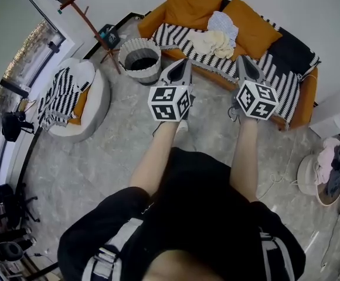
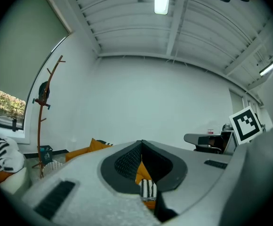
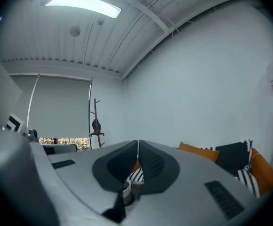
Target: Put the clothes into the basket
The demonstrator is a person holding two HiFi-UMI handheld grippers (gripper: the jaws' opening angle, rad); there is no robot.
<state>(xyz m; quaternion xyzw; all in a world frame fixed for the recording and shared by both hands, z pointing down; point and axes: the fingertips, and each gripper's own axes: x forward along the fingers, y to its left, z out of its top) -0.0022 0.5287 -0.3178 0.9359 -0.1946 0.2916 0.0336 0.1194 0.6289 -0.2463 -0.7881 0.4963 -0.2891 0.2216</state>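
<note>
Left gripper (image 1: 184,61) and right gripper (image 1: 244,58) are closed, empty; clothes (image 1: 216,40) lie on sofa (image 1: 184,9) at twelve o'clock, basket (image 1: 153,72) at ten.

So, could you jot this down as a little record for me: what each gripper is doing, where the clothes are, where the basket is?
left gripper: shut, holding nothing
right gripper: shut, holding nothing
clothes: cream and pale pile lying on the sofa, ahead of both grippers, untouched
basket: upright on the floor beside the sofa's end; no clothes visible in it
progress: nothing picked up yet
</note>
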